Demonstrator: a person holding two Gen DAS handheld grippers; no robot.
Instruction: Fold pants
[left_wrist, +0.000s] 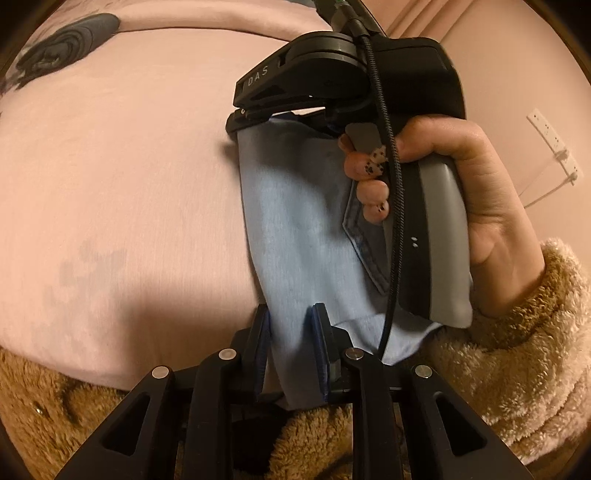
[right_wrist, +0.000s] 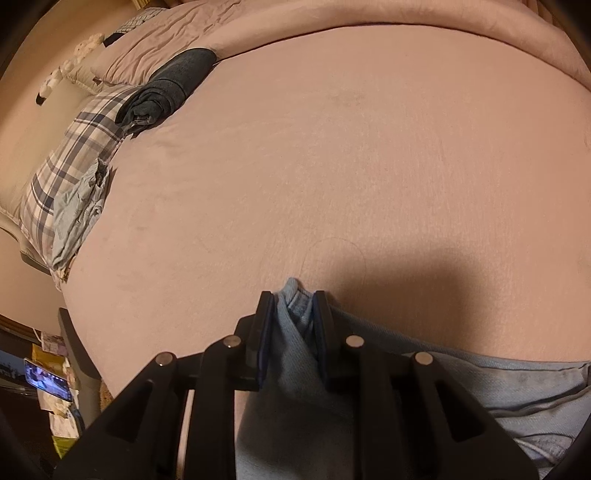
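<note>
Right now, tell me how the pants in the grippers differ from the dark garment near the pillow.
The pants are light blue, the dark garment charcoal. The pants are clamped by the left gripper and right gripper; the dark garment lies untouched on the bed. Both are fabric.
</note>
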